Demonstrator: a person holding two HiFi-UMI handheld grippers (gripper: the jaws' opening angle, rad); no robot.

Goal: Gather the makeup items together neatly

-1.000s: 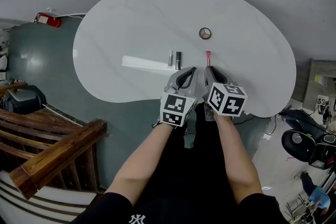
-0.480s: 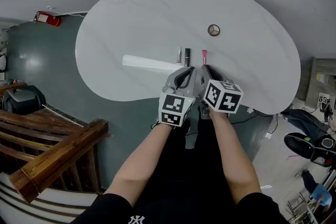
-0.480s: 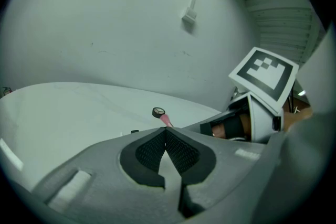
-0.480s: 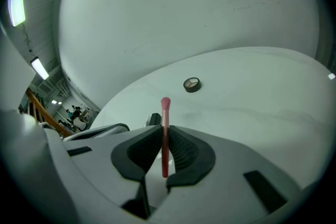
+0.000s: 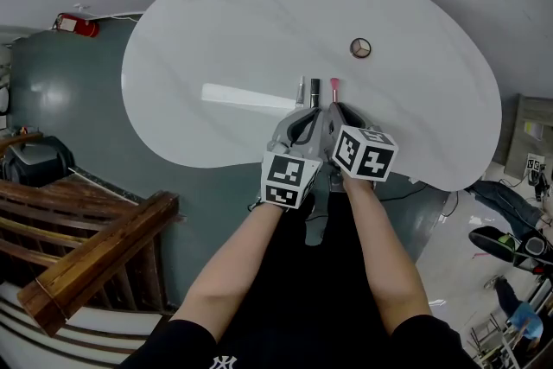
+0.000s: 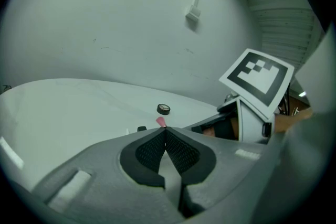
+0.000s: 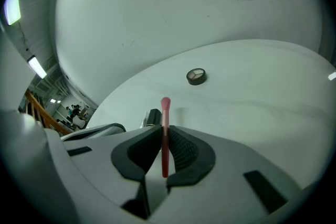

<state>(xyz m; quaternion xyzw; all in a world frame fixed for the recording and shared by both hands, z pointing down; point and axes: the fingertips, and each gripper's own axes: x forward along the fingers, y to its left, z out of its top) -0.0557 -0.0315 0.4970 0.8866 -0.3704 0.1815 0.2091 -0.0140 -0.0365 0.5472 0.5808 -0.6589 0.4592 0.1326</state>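
My right gripper is clenched on the handle of the pink makeup brush, whose bristle head points away from me. Over the last second I have carried it sideways across the bench. It was well apart from the black tube and the silver tube; now it sits just beside them, nearly parallel. I cannot tell whether it touches the surface yet. By my reading, that leaves the set-down and then the round compact, which lies well apart, farther out and to my right.

My left gripper is clenched on nothing, pads together, tucked against the right one. Both grippers hang close to the bench's near edge, so I would lay the brush down away from that lip. The surface beyond the tubes and out towards the compact is bare, giving open room to reach.
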